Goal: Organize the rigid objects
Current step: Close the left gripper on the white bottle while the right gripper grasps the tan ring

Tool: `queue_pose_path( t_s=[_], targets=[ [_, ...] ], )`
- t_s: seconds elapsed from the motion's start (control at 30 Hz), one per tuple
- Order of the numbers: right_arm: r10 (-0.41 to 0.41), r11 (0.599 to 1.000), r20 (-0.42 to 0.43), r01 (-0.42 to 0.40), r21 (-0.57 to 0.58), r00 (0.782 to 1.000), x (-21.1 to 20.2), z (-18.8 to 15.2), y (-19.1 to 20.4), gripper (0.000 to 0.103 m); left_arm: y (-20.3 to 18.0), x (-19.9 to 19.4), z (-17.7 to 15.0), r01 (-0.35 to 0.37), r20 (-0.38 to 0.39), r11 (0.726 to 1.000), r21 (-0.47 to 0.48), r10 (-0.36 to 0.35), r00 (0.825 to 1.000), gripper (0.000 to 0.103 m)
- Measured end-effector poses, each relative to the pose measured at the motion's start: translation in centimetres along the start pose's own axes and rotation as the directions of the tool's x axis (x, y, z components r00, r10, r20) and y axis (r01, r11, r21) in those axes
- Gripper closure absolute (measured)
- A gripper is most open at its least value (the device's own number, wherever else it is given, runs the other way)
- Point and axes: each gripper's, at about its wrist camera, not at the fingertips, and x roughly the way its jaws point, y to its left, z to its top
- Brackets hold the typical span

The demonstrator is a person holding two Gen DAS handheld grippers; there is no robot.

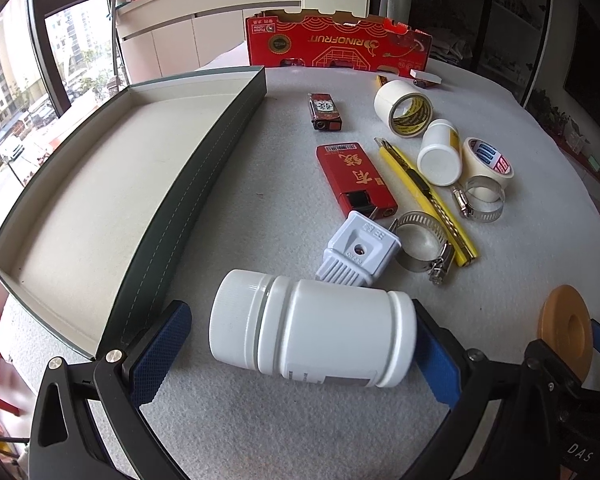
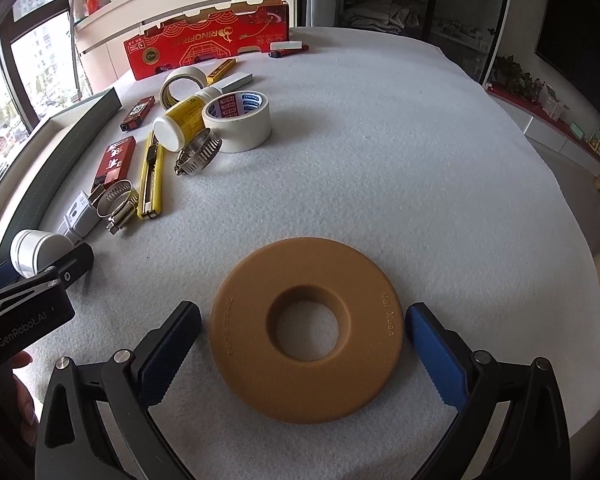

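A large white jar [image 1: 312, 332] lies on its side on the grey felt table. My left gripper [image 1: 300, 308] is open around it, one blue pad at the base and a gap at the cap end. A tan ring [image 2: 260, 360] lies flat between the fingers of my open right gripper [image 2: 302, 312], with small gaps on both sides. The green tray [image 1: 204, 184] with a beige floor sits left of the jar, holding nothing. The right wrist view shows the jar [image 2: 32, 252] at far left, and the left wrist view shows the ring [image 1: 566, 332] at far right.
Beyond the jar lie a white plug [image 1: 356, 248], two hose clamps [image 1: 420, 248], a yellow utility knife [image 1: 428, 196], two red lighters [image 1: 356, 180], a small white bottle [image 1: 440, 152] and two tape rolls [image 1: 400, 108]. A red cardboard box [image 1: 336, 44] stands at the back.
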Motion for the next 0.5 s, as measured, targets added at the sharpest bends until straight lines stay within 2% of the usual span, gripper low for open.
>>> queue_pose_path(
  t_s=[0.17,0.27,0.3,0.33,0.37,0.4,0.5],
  targets=[
    [0.006,1.0,0.011,-0.006,-0.011,1.0,0.1,0.1,0.1,0.0,0.0,0.2,0.5,0.008,-0.043,1.0,0.009,-0.007,0.999,0.0],
    [0.01,1.0,-0.022,-0.011,-0.016,1.0,0.2,0.4,0.1,0.0,-0.1,0.2,0.7,0.021,-0.06,0.999,0.023,-0.02,0.998,0.003],
    [0.011,1.0,-0.038,-0.011,-0.017,0.999,0.3,0.6,0.1,0.0,-0.1,0.0,0.7,0.026,-0.056,0.999,0.032,-0.024,0.998,0.008],
    [0.011,1.0,-0.05,-0.012,-0.018,0.999,0.4,0.8,0.1,0.001,-0.3,-0.3,0.6,0.031,-0.05,0.999,0.042,-0.029,0.998,0.019],
    [0.011,1.0,-0.053,-0.012,-0.019,0.999,0.3,0.8,0.0,0.005,-0.4,-0.6,0.6,0.038,-0.044,0.998,0.051,-0.035,0.998,0.026],
    [0.008,1.0,-0.045,-0.009,-0.02,0.999,0.0,0.9,0.0,0.015,-0.6,-0.7,0.6,0.033,-0.047,0.998,0.061,-0.03,0.998,0.028],
    [0.032,0.999,-0.062,-0.033,-0.013,0.998,-0.2,0.9,-0.2,0.015,-0.6,-0.9,0.3,0.047,-0.052,0.997,0.066,-0.044,0.998,0.028]
  ],
)
